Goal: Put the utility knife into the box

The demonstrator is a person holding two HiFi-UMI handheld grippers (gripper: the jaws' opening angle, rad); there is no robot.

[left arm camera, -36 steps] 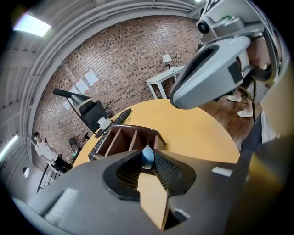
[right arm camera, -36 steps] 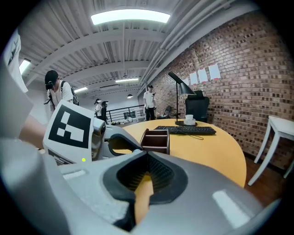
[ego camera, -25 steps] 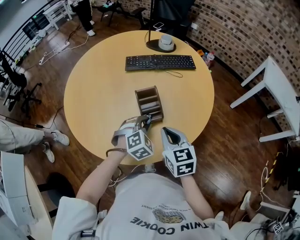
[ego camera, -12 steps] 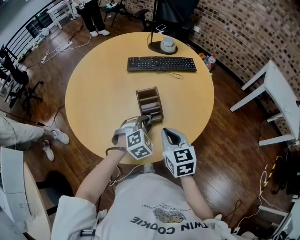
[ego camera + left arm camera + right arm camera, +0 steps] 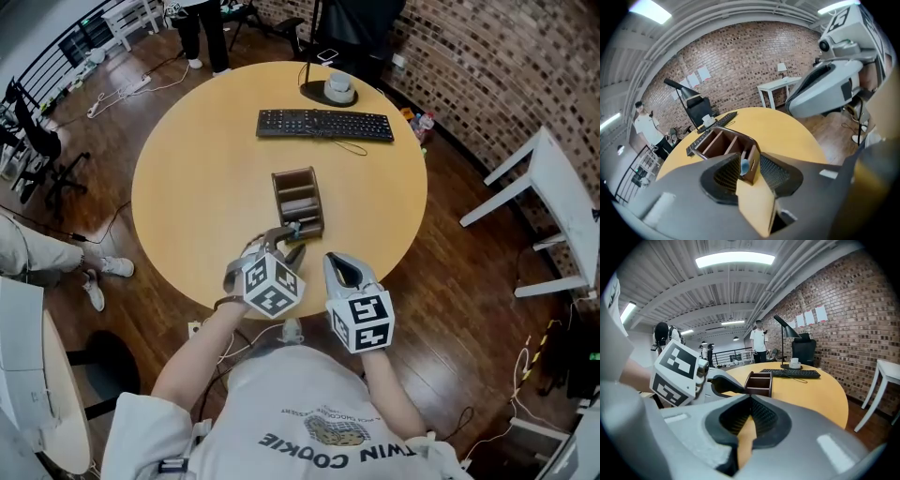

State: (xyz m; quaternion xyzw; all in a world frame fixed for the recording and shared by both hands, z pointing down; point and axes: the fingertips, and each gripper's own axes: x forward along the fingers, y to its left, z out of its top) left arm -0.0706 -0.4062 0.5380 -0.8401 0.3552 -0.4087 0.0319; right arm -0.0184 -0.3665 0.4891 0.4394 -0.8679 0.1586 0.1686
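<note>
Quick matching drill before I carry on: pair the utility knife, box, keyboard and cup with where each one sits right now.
Things:
1. utility knife
2. box
3. keyboard
4. cup

Places:
A. on the black lamp base at the far edge
B. middle of the round table
C. in the box's compartment nearest the person
D. lying across the table beyond the box

Pairs: 1-C, 2-B, 3-D, 4-A
</note>
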